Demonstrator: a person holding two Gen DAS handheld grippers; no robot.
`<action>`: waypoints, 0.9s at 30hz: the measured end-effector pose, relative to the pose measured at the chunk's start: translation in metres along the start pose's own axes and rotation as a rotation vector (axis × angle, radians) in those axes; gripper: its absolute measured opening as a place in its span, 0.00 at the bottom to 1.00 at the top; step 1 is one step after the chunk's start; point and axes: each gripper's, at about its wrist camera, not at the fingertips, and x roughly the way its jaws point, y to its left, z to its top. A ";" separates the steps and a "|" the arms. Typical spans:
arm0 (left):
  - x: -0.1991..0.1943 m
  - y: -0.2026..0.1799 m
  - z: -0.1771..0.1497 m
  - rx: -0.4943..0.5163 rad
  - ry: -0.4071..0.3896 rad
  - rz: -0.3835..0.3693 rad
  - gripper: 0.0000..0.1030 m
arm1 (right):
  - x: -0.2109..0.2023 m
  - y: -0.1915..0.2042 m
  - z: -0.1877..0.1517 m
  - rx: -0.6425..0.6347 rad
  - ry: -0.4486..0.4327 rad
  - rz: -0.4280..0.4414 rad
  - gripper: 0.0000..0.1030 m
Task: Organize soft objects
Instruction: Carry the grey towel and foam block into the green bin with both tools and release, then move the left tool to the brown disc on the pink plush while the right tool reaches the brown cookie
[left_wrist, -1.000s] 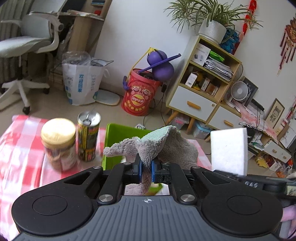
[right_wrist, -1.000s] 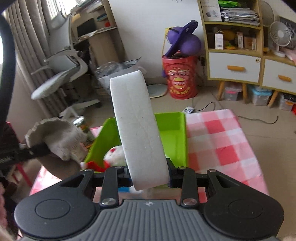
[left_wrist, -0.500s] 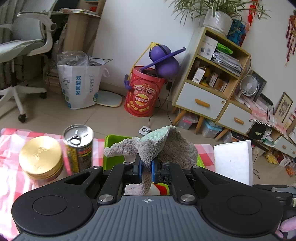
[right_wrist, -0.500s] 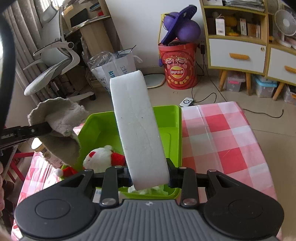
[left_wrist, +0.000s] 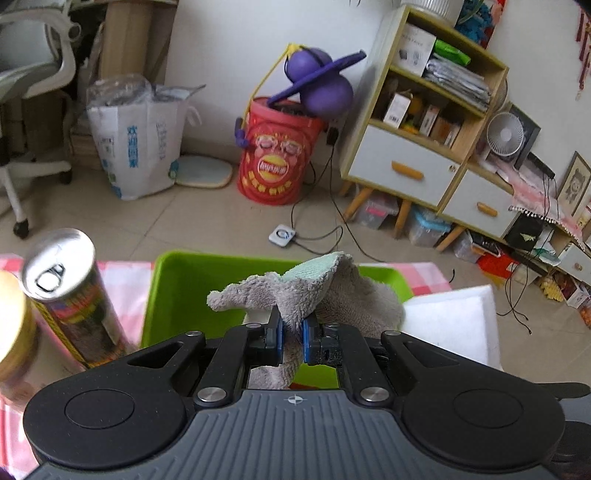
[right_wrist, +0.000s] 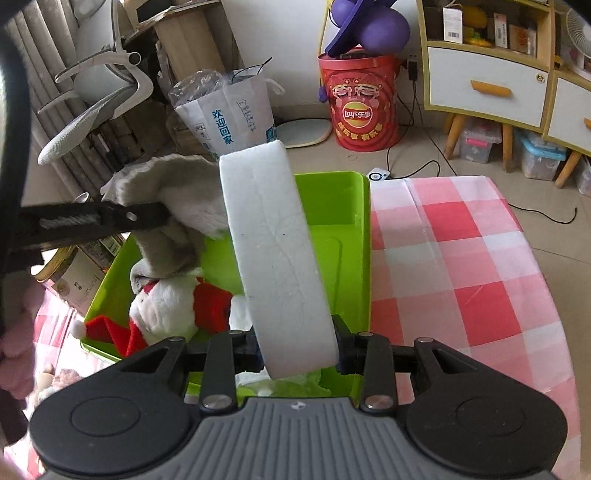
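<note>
My left gripper (left_wrist: 291, 341) is shut on a grey fluffy cloth (left_wrist: 325, 291) and holds it over the green bin (left_wrist: 184, 288). The same cloth (right_wrist: 173, 206) shows at the left of the right wrist view, hanging above the bin (right_wrist: 332, 221). My right gripper (right_wrist: 297, 349) is shut on a white foam block (right_wrist: 273, 258) held upright over the bin's near right part; the block also shows in the left wrist view (left_wrist: 454, 325). A white and red plush toy (right_wrist: 166, 306) lies inside the bin.
A drink can (left_wrist: 70, 291) and a gold-lidded jar (left_wrist: 11, 332) stand left of the bin on the red checked tablecloth (right_wrist: 461, 266). Beyond the table are a red bucket (left_wrist: 277, 155), a paper bag (left_wrist: 136, 144), a shelf unit (left_wrist: 424, 122) and an office chair (right_wrist: 99, 92).
Both grippers have moved forward and down over the green bin with their loads. The cloth now hangs just above the plush toy. The can and jar have slid to the left edge.
</note>
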 end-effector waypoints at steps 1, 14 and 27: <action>0.002 0.000 -0.002 0.004 0.005 0.000 0.06 | 0.000 0.000 0.000 0.004 -0.002 0.006 0.08; 0.008 -0.005 -0.010 0.052 -0.011 0.024 0.44 | -0.005 -0.010 0.001 0.075 -0.024 0.068 0.32; -0.039 -0.004 -0.026 0.074 -0.015 0.058 0.76 | -0.042 -0.005 0.002 0.091 -0.049 0.026 0.47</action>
